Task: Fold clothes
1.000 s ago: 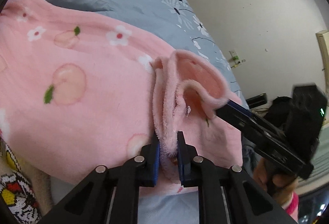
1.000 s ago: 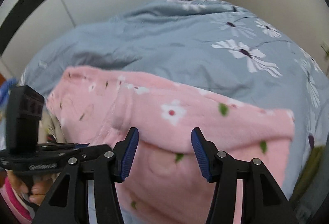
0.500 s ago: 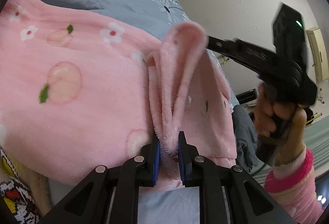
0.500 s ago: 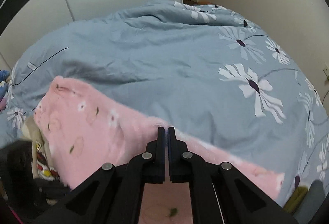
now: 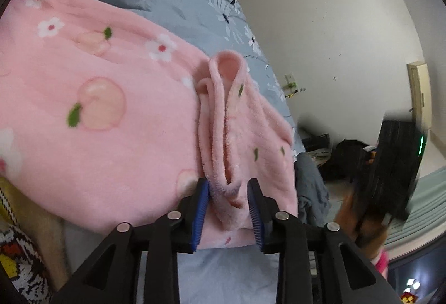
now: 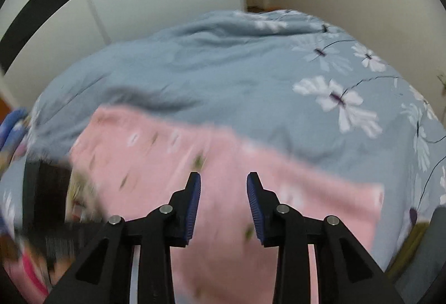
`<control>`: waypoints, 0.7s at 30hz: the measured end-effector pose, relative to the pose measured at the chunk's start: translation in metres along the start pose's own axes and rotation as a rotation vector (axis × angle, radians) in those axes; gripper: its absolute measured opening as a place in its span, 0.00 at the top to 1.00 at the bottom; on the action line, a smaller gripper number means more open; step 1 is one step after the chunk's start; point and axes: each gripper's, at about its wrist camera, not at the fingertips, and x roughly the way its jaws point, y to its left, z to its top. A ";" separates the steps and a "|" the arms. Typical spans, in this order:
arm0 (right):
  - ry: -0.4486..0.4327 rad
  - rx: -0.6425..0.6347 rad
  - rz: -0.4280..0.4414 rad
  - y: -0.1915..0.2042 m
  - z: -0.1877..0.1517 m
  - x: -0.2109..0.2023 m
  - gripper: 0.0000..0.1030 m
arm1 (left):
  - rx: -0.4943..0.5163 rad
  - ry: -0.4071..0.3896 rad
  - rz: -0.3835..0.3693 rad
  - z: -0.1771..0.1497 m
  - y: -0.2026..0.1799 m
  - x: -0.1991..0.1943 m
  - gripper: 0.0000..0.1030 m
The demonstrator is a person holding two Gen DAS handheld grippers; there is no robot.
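Both claws now opening off pink garment

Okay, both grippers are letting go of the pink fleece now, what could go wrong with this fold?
1. The left gripper is opening while a bunched ridge of the pink fleece garment sits between its pads; that ridge may spring up or stay as a lump.
2. The right gripper is opening with nothing between its pads, so the fleece edge over the blue floral duvet could slump crooked.
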 end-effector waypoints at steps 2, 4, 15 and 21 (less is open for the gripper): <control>0.042 -0.035 0.012 0.011 -0.025 0.001 0.66 | 0.005 -0.006 -0.004 -0.003 -0.001 -0.007 0.55; 0.072 -0.066 0.020 0.021 -0.045 0.005 0.66 | 0.021 -0.006 0.005 -0.006 -0.004 -0.011 0.53; 0.092 -0.005 0.004 0.019 -0.051 0.037 0.97 | 0.001 -0.014 0.014 -0.005 -0.007 -0.010 0.52; -0.006 -0.112 0.043 0.048 -0.059 -0.009 0.97 | -0.041 -0.011 -0.035 0.000 0.001 -0.002 0.45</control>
